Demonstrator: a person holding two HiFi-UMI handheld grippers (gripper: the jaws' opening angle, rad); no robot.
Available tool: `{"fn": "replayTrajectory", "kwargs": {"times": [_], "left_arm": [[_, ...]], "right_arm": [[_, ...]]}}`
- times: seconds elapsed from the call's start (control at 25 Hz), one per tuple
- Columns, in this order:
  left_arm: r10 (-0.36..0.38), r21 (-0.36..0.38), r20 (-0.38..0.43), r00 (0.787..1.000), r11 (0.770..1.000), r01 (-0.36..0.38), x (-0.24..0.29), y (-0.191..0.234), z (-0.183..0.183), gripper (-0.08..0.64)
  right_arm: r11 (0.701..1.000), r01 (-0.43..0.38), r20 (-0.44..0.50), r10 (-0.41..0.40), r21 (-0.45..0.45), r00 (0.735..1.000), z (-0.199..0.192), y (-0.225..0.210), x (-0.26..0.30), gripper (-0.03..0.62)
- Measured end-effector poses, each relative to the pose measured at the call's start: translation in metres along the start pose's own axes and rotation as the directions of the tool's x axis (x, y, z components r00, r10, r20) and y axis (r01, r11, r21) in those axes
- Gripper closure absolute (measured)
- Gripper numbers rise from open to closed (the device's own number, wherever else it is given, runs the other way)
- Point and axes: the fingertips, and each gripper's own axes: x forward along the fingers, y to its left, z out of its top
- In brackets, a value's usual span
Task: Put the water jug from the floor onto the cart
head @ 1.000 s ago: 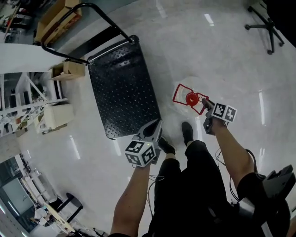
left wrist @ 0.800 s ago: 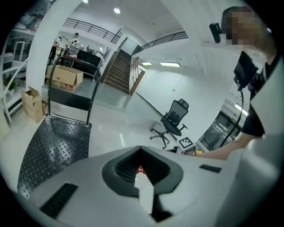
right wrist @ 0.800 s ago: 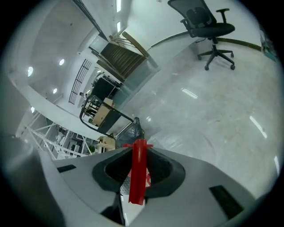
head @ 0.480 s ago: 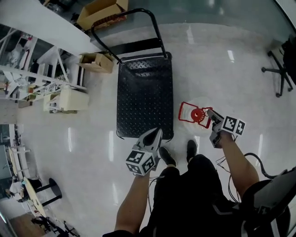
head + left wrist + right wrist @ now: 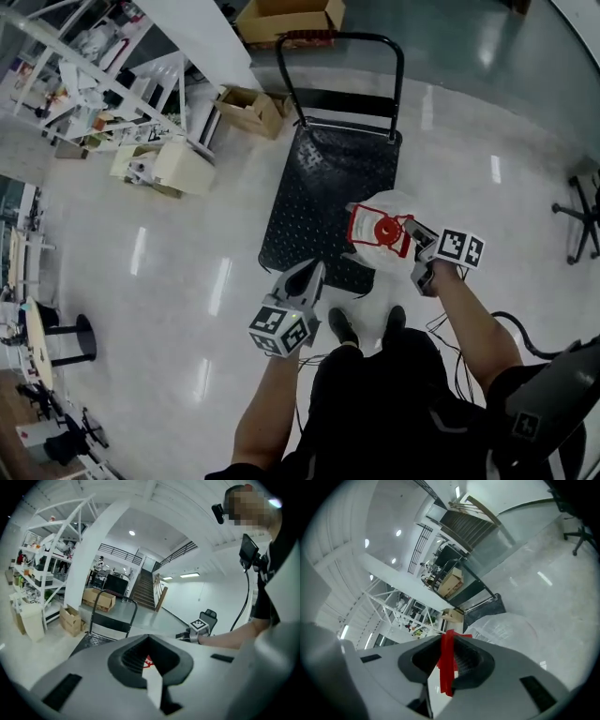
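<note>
Right gripper (image 5: 418,238): narrow grip. The pads are clamped on the red handle (image 5: 447,663) of the water jug (image 5: 380,232), and the jaws have just been closing on that handle. In the right gripper view the red strip runs straight up between the two fingers (image 5: 471,660). The jug's clear ribbed body (image 5: 502,626) bulges just ahead and to the right of the fingertips. In the head view the jug, with its red cap up, hangs just off the right fingertips on the side away from the person. It overlaps the near right edge of the black cart (image 5: 323,192). Cannot tell if the jug's bottom touches the deck.

Left gripper (image 5: 312,269): jaws together, nothing between them. Its tips point toward the cart's near edge, just short of it. The jug is off to the right of these fingers, near but apart. In the left gripper view a sliver of red shows past the closed tips. The cart's push handle (image 5: 115,603) is beyond them, up left.

Cardboard box (image 5: 249,110) sits on the floor left of the cart's far end, well away from both sets of fingers. The person's shoes (image 5: 342,327) are behind both grippers.
</note>
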Motion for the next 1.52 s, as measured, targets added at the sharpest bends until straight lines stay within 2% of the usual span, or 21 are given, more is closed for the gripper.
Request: {"fn": "replayTrajectory", "kwargs": {"times": [0.16,0.36,0.68,0.92,1.04,1.16,1.32,1.52], "left_arm": [[0.069,-0.027,0.029,0.997,0.997,-0.068,-0.039,0.044,0.003,0.569],[0.147,-0.062,0.061,0.987,0.988,-0.143,-0.087,0.095,0.005,0.569],[0.248,-0.125,0.083,0.965,0.964,-0.236,-0.149,0.163,-0.008,0.569],[0.291,-0.164,0.074,0.954,0.947,-0.276,-0.177,0.188,-0.022,0.569],[0.307,-0.183,0.069,0.949,0.939,-0.291,-0.187,0.199,-0.03,0.569],[0.314,-0.192,0.059,0.947,0.935,-0.298,-0.193,0.203,-0.038,0.569],[0.307,-0.196,0.048,0.95,0.936,-0.293,-0.193,0.202,-0.043,0.569],[0.284,-0.201,0.052,0.957,0.942,-0.268,-0.178,0.197,-0.042,0.569]], "right_arm": [[0.997,-0.026,-0.067,0.022,-0.07,0.998,-0.014,0.054,0.059,0.512],[0.991,-0.075,-0.141,0.059,-0.107,0.988,-0.048,0.117,0.129,0.512],[0.99,-0.081,-0.235,0.052,-0.116,0.971,-0.114,0.164,0.22,0.512],[0.984,-0.111,-0.321,0.061,-0.141,0.945,-0.167,0.192,0.264,0.512],[0.981,-0.115,-0.357,0.052,-0.157,0.933,-0.189,0.196,0.283,0.512],[0.981,-0.104,-0.362,0.039,-0.162,0.931,-0.196,0.188,0.289,0.512],[0.983,-0.108,-0.349,0.05,-0.147,0.936,-0.189,0.177,0.286,0.512],[0.989,-0.062,-0.348,0.012,-0.135,0.937,-0.173,0.151,0.278,0.511]]}}
